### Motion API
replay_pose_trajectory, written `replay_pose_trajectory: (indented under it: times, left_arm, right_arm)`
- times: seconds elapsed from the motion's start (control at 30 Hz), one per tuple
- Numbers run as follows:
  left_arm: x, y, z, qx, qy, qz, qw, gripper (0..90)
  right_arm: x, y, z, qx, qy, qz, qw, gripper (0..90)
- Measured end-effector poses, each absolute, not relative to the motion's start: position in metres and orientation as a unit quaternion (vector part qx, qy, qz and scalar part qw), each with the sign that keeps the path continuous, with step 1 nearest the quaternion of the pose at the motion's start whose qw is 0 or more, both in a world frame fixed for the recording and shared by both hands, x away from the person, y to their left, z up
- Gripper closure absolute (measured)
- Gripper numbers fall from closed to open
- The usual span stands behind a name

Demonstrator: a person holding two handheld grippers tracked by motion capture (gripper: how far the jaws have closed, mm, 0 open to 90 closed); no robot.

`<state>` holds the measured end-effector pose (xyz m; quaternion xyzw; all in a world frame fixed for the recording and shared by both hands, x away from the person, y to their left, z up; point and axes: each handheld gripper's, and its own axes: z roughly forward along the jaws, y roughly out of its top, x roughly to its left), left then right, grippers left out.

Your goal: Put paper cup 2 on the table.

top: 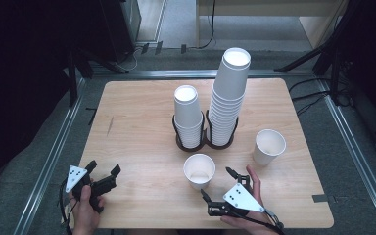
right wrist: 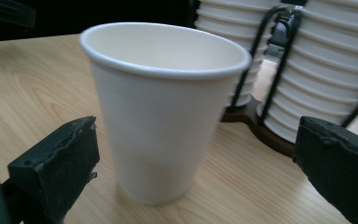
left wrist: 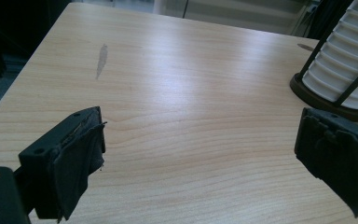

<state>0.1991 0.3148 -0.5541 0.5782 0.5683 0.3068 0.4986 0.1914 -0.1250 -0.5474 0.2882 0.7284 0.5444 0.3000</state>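
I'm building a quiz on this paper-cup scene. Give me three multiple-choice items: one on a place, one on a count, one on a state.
1. Where does the nearer loose white paper cup stand?
A. Just ahead of the right gripper
B. Inside the black wire cup holder
C. Beside the left gripper

2. How many loose cups stand outside the holder on the light wooden table?
A. One
B. Two
C. Four

3. How do the right gripper's jaws stand?
A. Shut on the cup
B. Shut, empty
C. Open

Answers: 1 A, its jaws flank that cup in the right gripper view. 2 B, the other white paper cup stands farther right. 3 C, both jaws sit clear of the cup's sides.
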Motion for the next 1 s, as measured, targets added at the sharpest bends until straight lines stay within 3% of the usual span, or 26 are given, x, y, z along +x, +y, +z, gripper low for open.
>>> replay_pose_trajectory:
  times: [1.0]
  left_arm:
    - [0.199, 0.313, -0.554, 0.584, 0.565, 0.31, 0.494, 1.9]
  right_arm:
    - [0.207, -0.255, -0.536, 0.416, 0.639, 0.517, 0.39, 0.6]
